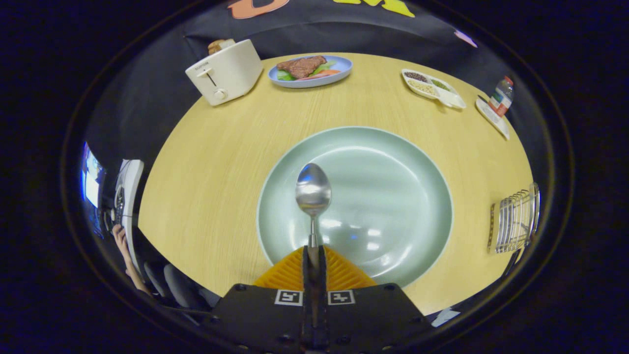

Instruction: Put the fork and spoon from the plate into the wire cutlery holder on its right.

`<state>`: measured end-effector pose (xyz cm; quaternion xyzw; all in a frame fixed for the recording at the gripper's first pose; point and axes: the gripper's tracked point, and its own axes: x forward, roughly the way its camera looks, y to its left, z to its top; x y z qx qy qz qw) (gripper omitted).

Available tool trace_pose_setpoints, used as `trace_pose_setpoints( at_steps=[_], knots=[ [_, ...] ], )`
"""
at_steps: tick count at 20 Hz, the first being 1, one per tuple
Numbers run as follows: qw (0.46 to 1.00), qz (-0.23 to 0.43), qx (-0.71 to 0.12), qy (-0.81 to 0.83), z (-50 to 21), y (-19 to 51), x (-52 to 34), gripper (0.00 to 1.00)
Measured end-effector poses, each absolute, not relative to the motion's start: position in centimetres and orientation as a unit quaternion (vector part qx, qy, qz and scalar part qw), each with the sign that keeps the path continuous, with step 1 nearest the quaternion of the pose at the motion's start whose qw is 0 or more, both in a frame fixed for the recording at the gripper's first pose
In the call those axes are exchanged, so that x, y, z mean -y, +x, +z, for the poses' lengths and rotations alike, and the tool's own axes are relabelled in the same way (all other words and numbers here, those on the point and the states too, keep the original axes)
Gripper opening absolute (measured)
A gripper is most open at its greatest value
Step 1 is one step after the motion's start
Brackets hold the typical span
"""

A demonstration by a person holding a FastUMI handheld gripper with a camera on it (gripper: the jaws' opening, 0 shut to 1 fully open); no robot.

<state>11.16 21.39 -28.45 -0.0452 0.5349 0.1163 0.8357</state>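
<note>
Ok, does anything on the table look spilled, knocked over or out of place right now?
Nothing stands out. The gripper is shut on the spoon by its handle, above the green plate. The wire cutlery holder stands upright to the right, and the toaster and steak plate beyond look tidy.

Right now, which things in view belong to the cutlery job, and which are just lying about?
Job: spoon clamped in the shut gripper; green plate; wire cutlery holder.
Lying about: toaster; blue plate of food; divided dish; bottle.
</note>
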Motion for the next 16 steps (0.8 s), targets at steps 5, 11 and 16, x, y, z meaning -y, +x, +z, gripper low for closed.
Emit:
trace_pose_setpoints(
  at_steps=[5,11,16],
  knots=[
    [0.843,0.131,-0.517,-0.065,-26.5,10.3,-20.3,0.04],
    [0.866,0.137,-0.478,-0.054,-21.0,8.9,-16.7,0.04],
    [0.888,0.120,-0.442,-0.036,-15.5,7.1,-10.2,0.04]
  ],
)
